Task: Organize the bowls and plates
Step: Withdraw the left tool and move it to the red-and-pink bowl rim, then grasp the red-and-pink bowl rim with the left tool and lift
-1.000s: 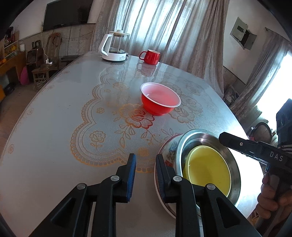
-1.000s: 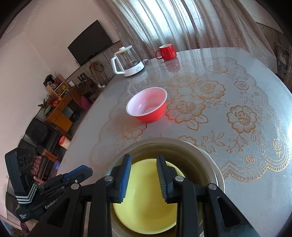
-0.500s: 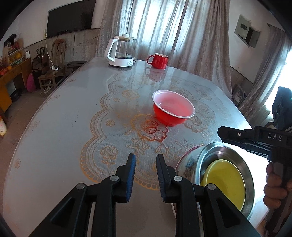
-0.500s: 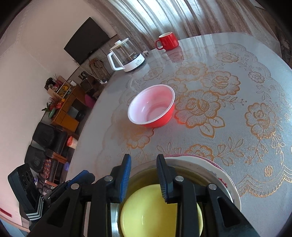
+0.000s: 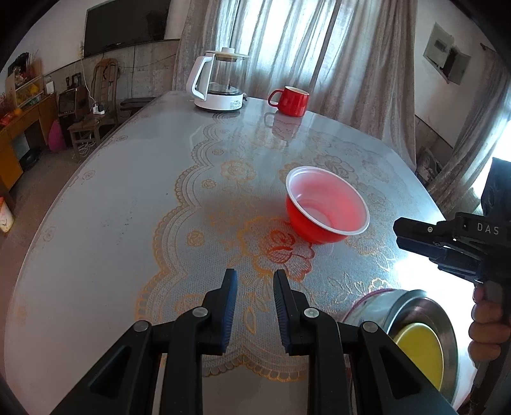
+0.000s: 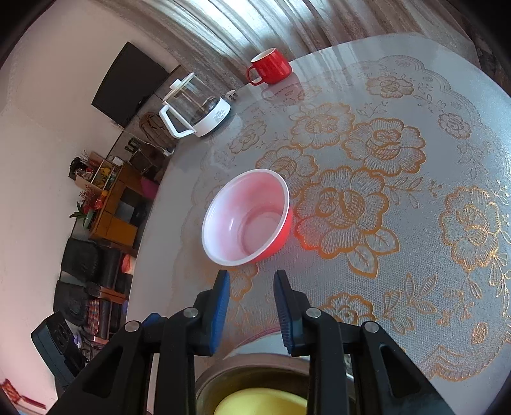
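A red bowl [image 5: 327, 209] with a white inside stands upright near the middle of the bench [image 5: 127, 198], on a clear cover printed with orange flowers. Nothing lies between it and either tool. At the far end of the bench a glass kettle [image 5: 218, 84] on a white base stands beside a red mug [image 5: 292, 100], both well apart from the bowl. Behind them hang pale curtains [image 5: 303, 48], and a dark screen [image 5: 127, 24] is fixed to the wall on the left.

At the near edge sits a stack: a yellow bowl [image 5: 421, 351] inside a metal bowl [image 5: 402, 303], which rests on a flowered plate [image 5: 361, 306]. In the left wrist view the left tool's own arm covers part of this stack. In the right wrist view the picture edge and the tool's arms cut it off, so only the far rims show. The plate's pattern is too blurred to read.

The left tool [image 5: 254, 277] hangs over bare bench with its blue pads a narrow gap apart, gripping nothing. The right tool [image 6: 250, 277] also has its pads a narrow gap apart with nothing between them, just short of the red bowl's near rim. In the left wrist view a hand [image 5: 487, 328] grips the right tool's handle at the right edge, and bright glare from the window washes out the bench beneath it.
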Demonstrator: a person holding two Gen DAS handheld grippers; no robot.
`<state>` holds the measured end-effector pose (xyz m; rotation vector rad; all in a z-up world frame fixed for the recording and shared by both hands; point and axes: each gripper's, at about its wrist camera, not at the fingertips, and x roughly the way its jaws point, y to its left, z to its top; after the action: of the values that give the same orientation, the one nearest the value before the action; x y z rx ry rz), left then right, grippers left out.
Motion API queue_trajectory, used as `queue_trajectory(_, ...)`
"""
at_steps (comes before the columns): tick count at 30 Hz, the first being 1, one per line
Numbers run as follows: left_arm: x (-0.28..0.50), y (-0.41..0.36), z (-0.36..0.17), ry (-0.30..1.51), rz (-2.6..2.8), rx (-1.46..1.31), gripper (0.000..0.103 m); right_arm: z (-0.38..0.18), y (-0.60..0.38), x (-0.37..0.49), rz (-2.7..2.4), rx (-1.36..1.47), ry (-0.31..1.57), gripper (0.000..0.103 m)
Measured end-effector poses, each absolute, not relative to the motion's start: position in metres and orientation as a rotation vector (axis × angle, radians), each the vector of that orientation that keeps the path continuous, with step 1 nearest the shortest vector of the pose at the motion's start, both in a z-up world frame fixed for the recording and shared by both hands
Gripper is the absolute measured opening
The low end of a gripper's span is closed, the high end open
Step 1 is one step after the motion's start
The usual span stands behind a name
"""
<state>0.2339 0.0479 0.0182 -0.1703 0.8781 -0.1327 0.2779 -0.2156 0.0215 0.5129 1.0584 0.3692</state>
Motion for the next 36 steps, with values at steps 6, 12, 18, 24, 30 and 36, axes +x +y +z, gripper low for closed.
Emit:
queue_trajectory(6,0.257,0.049,0.017,0.881,-0.157,-0.204,0.024,0.014,-0.215,0.300,0.324,0.531,1.061,0.022)
queue_trajectory(12,0.280,0.040,0.022,0.861,-0.209,-0.251,0.024,0.007,-0.220,0.317,0.283,0.547,1.067,0.017)
queue_trajectory(18,0.308,0.027,0.018,0.869,-0.216,-0.255,0.024,-0.002,-0.221,0.327,0.265,0.551,1.088,0.017)
queue_trajectory(24,0.329,0.016,0.003,0.911,-0.254,-0.259,0.013,-0.006,-0.213,0.333,0.269,0.510,1.087,0.007)
queue_trajectory(30,0.321,0.013,0.005,0.887,-0.262,-0.263,0.011,-0.009,-0.213,0.335,0.264,0.499,1.085,0.007)
queue_trajectory(36,0.300,0.019,0.014,0.862,-0.270,-0.267,0.010,-0.005,-0.216,0.326,0.293,0.522,1.082,0.007)
